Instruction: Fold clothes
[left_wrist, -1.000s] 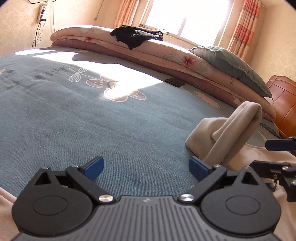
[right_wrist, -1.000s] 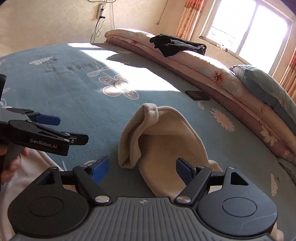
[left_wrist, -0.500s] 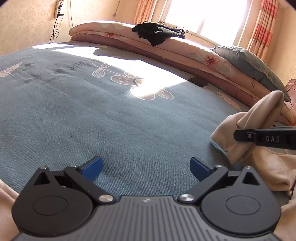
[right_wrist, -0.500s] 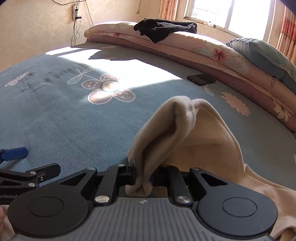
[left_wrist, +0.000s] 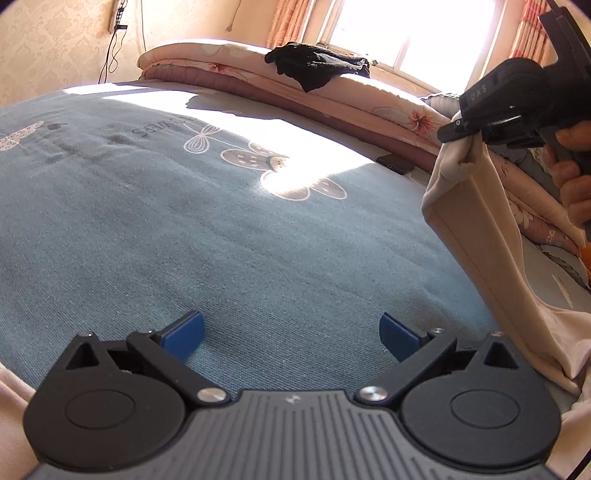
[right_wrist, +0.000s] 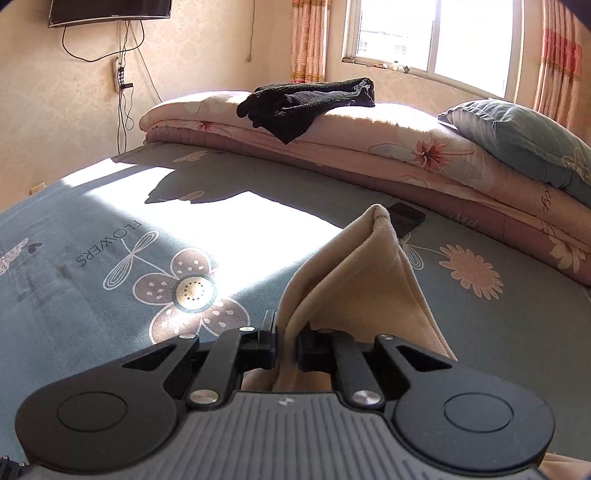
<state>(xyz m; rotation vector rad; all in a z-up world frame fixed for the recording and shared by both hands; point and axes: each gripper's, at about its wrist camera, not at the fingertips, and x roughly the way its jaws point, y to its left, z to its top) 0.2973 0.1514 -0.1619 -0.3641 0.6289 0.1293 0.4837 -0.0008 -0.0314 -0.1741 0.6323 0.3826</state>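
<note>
A beige garment (left_wrist: 480, 236) hangs at the right of the left wrist view, pinched at its top by my right gripper (left_wrist: 466, 136), which holds it well above the bed. In the right wrist view my right gripper (right_wrist: 287, 345) is shut on a fold of the same beige garment (right_wrist: 354, 269), which stands up between its jaws. My left gripper (left_wrist: 291, 332) is open and empty, low over the blue flowered bedspread (left_wrist: 184, 221), to the left of the hanging garment.
A rolled pink floral quilt (right_wrist: 369, 136) lies along the far side of the bed with a black garment (right_wrist: 306, 103) on it and a grey-blue pillow (right_wrist: 524, 136) at its right. A dark phone (right_wrist: 406, 218) lies on the bedspread near the quilt.
My right gripper closed on a fold of the beige garment and lifted it up off the bed. My left gripper stayed open and low over the bedspread.
</note>
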